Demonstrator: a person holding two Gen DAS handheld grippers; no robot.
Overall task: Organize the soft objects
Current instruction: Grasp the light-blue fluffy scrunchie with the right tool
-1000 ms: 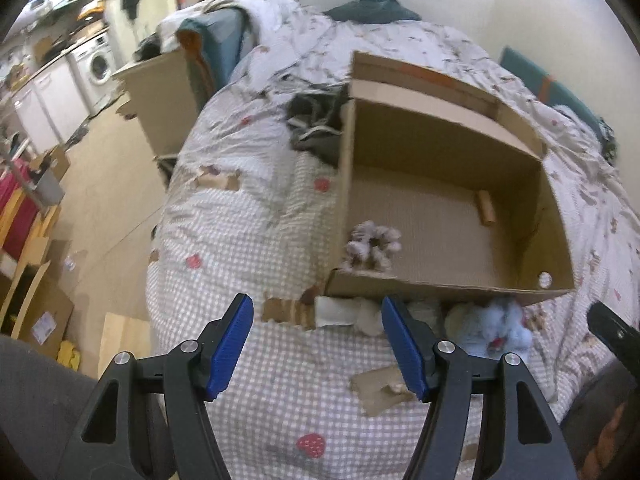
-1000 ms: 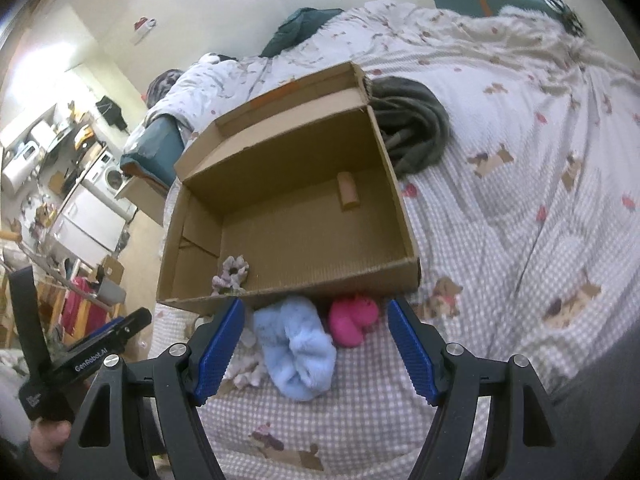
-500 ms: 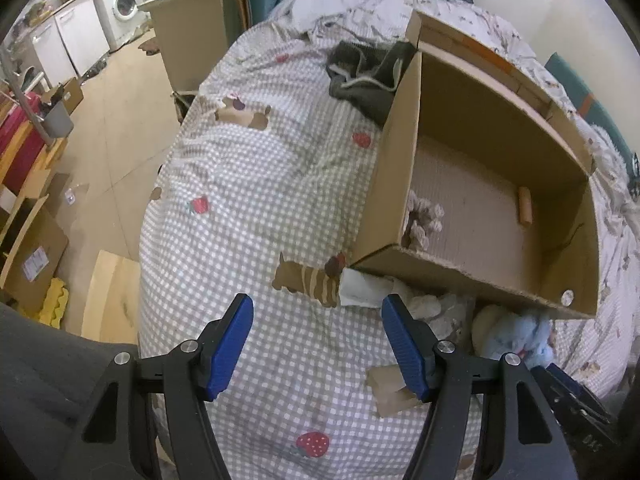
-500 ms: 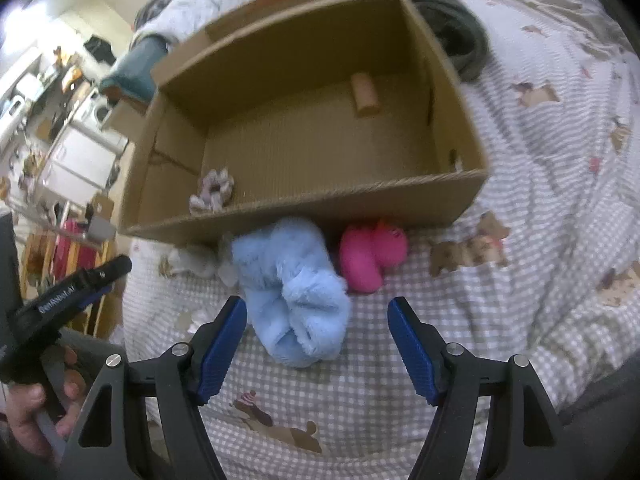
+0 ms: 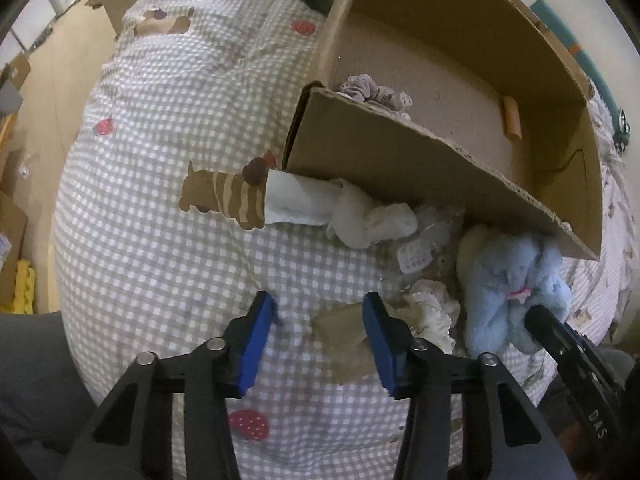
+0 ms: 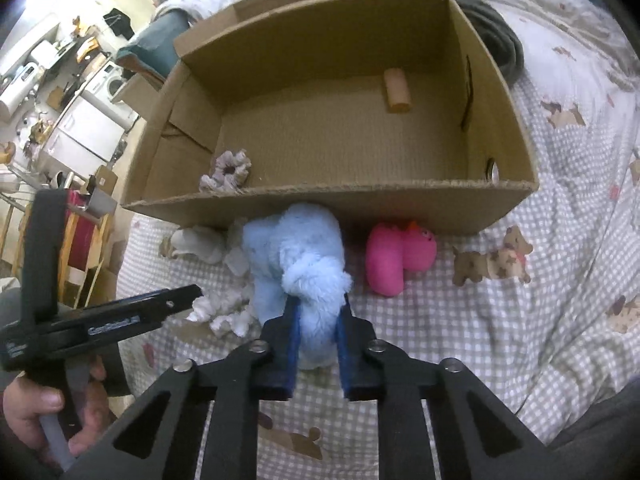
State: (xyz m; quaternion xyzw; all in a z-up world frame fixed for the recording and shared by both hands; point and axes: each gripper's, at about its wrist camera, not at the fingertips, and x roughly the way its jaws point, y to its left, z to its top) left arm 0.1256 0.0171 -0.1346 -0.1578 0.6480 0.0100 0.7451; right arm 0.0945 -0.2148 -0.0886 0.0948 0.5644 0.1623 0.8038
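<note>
Left gripper jaws half-open, just been closing, nothing between the blue pads but checked duvet. One pad sits just beside a crumpled lacy white cloth, not on it. Landmark: cardboard box. Against its near wall lie a white rolled sock, the lacy cloth a bit nearer the camera, and the blue plush toy at the box's near right corner. Grey-lilac scrunchie is inside the box, against the near wall. View has dropped closer to the pile than a second ago.

Right wrist view: right gripper has just been closing, and the pads now pinch the near end of the blue plush toy; fur bulges above them. Toy lies on the duvet, far end touching the box's near wall outside. Pink plush sits just right of it, also outside. Scrunchie and a small cardboard tube are in the box. Person's hand holds the left gripper off to the left of the box.

Read: blue toy grasp is made, lift over the near wall next. Left looks to be going for the lacy cloth, not gripped yet.
</note>
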